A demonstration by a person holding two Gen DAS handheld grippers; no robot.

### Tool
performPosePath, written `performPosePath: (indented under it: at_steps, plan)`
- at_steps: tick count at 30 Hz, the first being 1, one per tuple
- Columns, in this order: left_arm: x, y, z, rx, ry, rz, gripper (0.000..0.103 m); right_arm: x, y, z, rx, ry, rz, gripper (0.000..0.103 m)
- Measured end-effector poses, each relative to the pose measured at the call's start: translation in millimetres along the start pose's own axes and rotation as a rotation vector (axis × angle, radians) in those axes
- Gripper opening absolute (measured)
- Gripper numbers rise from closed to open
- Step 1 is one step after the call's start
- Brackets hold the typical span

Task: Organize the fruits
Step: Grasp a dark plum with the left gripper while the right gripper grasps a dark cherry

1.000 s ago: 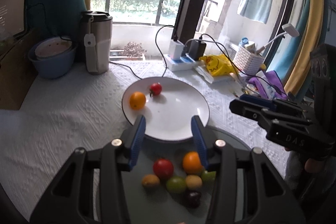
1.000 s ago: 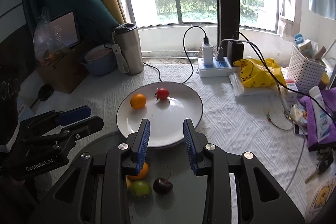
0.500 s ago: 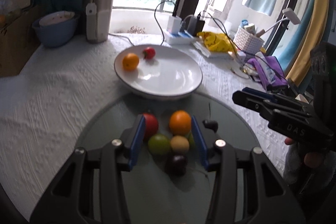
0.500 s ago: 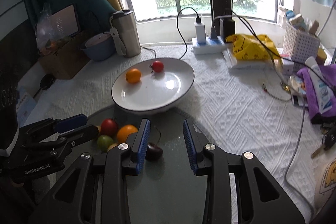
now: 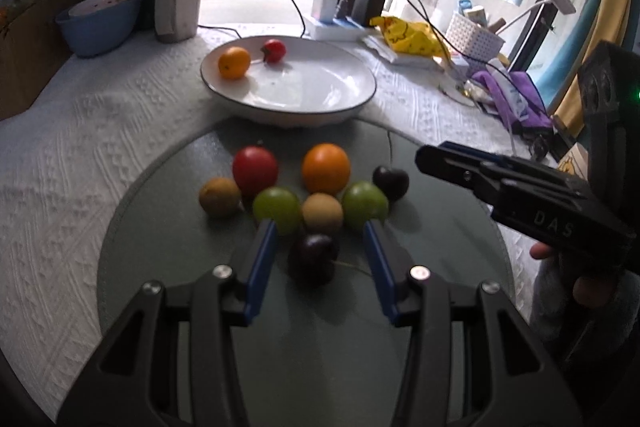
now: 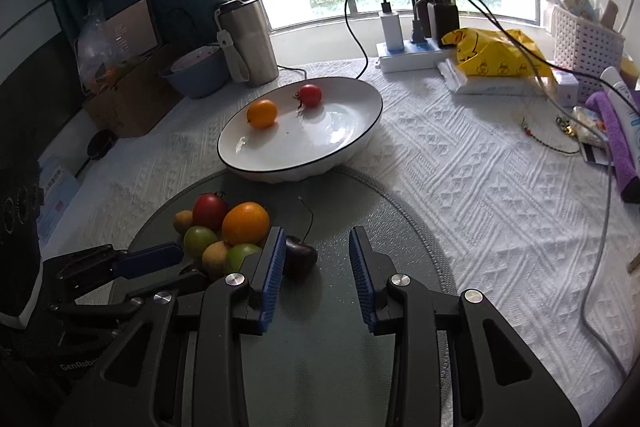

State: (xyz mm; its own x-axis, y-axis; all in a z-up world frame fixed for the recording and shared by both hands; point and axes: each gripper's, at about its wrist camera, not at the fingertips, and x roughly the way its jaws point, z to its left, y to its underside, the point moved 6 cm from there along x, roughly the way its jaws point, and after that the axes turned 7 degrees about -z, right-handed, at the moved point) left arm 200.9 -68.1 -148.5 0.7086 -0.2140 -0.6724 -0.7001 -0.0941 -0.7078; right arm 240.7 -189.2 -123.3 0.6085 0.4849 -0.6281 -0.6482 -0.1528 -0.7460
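Several small fruits lie on a round grey-green mat (image 5: 160, 195): a red tomato (image 5: 255, 169), an orange (image 5: 325, 167), two green fruits, brownish ones and two dark cherries. My left gripper (image 5: 320, 235) is open, low over the mat, with a dark cherry (image 5: 313, 257) between its fingers. My right gripper (image 6: 316, 251) is open, its left finger beside the other dark cherry (image 6: 300, 257). A white plate (image 6: 340, 147) beyond the mat holds a small orange fruit (image 6: 262, 113) and a cherry tomato (image 6: 310, 95).
A steel tumbler (image 6: 246, 39) and a blue bowl (image 6: 196, 75) stand behind the plate at the left. A power strip with cables (image 6: 412, 47), a yellow bag (image 6: 496, 55), a white basket (image 6: 584, 35) and purple cloth (image 6: 616, 131) crowd the right side of the white tablecloth.
Both grippers have dropped lower and pulled back from the plate toward the fruit pile. The left gripper's fingers now frame the near dark cherry. Both stay open.
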Motion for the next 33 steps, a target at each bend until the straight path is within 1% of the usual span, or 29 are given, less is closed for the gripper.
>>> performPosePath:
  at_steps: [7,12,16,18,19,24,33]
  plan:
    - [6,10,-3,0.014,-0.007,0.034,0.047,9,6,3,0.007,-0.024,0.019,0.035]
    - [8,10,0,0.021,-0.015,0.036,0.046,17,9,3,0.009,-0.027,0.038,0.035]
    - [8,10,2,0.026,-0.017,0.033,0.034,23,11,5,0.011,-0.033,0.051,0.035]
    - [8,10,3,0.024,-0.011,0.033,0.032,25,11,6,0.012,-0.042,0.057,0.035]
    - [8,10,4,0.023,-0.009,0.032,0.029,26,12,7,0.01,-0.04,0.059,0.035]
    - [5,10,3,0.027,0.006,0.023,0.028,28,11,9,0.01,-0.042,0.067,0.035]
    - [-4,6,4,0.039,0.014,-0.005,0.028,29,10,7,0.054,-0.066,0.078,0.035]
